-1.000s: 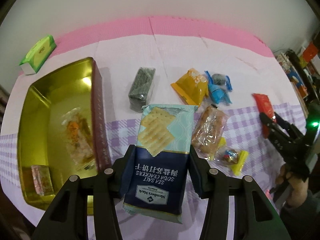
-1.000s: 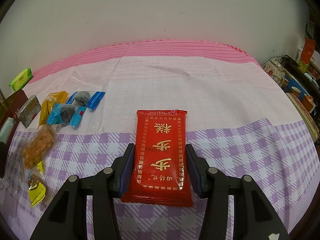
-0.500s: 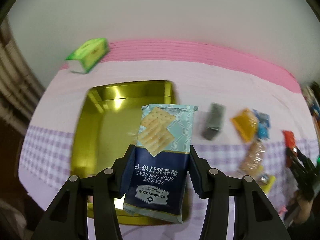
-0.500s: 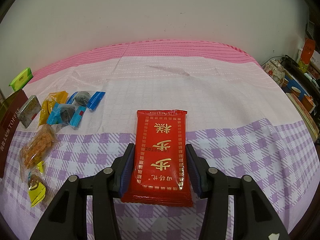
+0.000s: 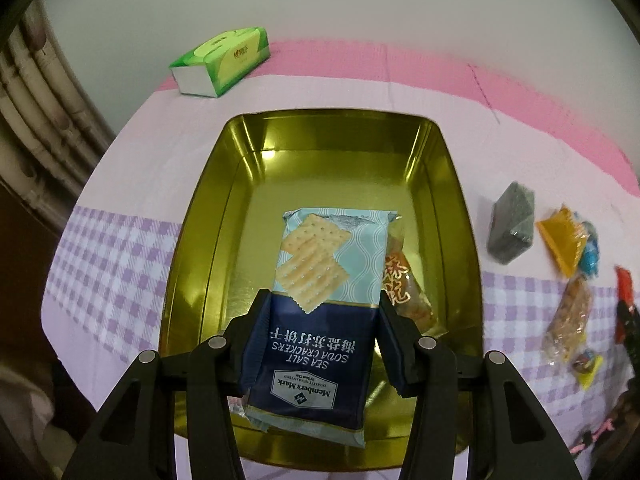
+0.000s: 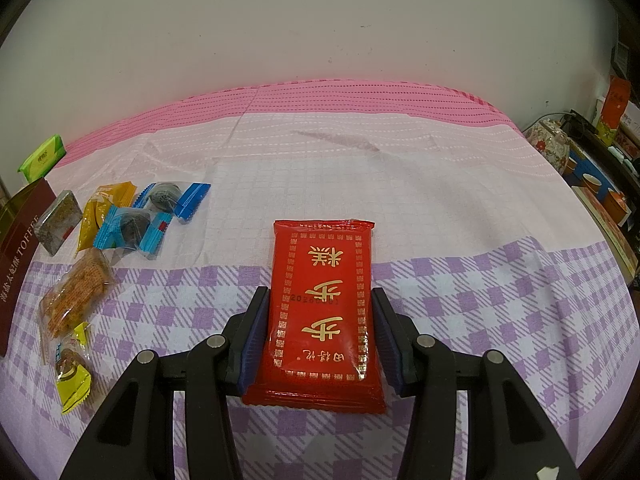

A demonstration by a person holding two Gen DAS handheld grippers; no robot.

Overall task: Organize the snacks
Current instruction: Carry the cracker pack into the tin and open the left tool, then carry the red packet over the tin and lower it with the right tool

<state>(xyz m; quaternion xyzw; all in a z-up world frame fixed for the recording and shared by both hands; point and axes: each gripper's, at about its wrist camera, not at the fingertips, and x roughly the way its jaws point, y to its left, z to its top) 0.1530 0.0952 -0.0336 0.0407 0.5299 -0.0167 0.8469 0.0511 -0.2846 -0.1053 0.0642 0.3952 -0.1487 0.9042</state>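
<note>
The left gripper (image 5: 320, 336) is being kept clenched on a pack of soda crackers (image 5: 320, 312), which is being pressed between both fingers (image 5: 256, 332) at its dark blue lower part. The pack is being held over the gold tin (image 5: 452, 184); whether it is touching the tin floor cannot be told from this angle. A clear snack bag with orange content (image 5: 404, 284) is lying in the tin, partly hidden behind the right edge of the pack. A green tissue box (image 5: 222, 60) is being seen at 11 o'clock from the tin, well apart from it, on the pink cloth. At 3 o'clock from the tin, a grey packet (image 5: 512, 228) and an orange-yellow packet (image 5: 564, 240) are lying beside each other on the tablecloth (image 5: 120, 184).

The right gripper (image 6: 320, 340) is being kept clenched on a red packet with gold characters (image 6: 324, 304), held flat just above the checked tablecloth (image 6: 500, 288). At 9 to 10 o'clock from it, loose snacks are lying: two blue-wrapped candies (image 6: 132, 228), a clear bag of orange snack (image 6: 76, 296) and a small yellow packet (image 6: 72, 376). The dark red wall of the tin (image 6: 16, 264) is being seen at the left edge.
</note>
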